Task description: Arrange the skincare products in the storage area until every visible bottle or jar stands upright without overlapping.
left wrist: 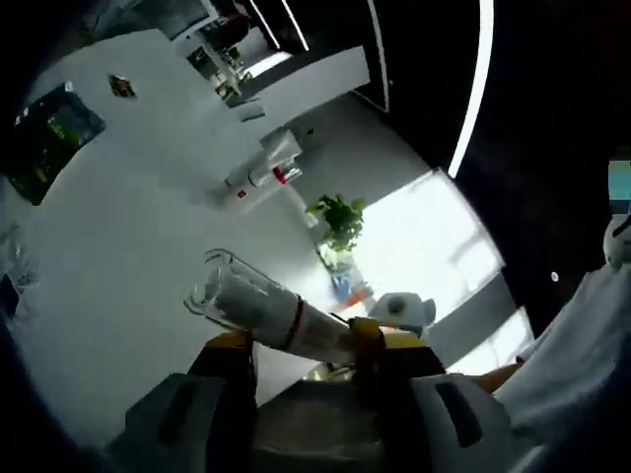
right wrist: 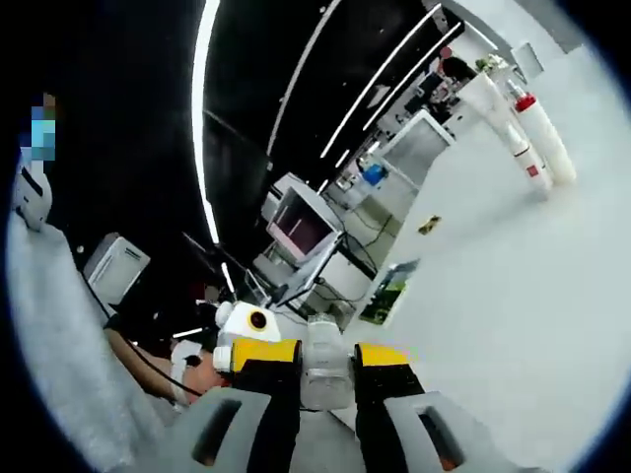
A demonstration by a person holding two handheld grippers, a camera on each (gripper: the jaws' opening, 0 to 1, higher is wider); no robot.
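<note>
My left gripper point(left wrist: 301, 337) is shut on a slim white bottle point(left wrist: 261, 307) with a clear cap and a brown band. The bottle lies crosswise between the yellow pads point(left wrist: 231, 342), its cap end sticking out to the left. My right gripper point(right wrist: 323, 357) is shut on a small white-and-silver bottle point(right wrist: 323, 367), of which just the top shows between the yellow pads point(right wrist: 266, 353). Both views are tilted up into the room, and the storage area is hidden.
A wide white floor point(left wrist: 128, 227) spreads out with a potted plant point(left wrist: 338, 222) and white cylinders with red marks point(right wrist: 532, 138) standing on it. Desks with monitors point(right wrist: 301, 227) line the background. A person's white sleeve point(left wrist: 587, 365) is close on the right.
</note>
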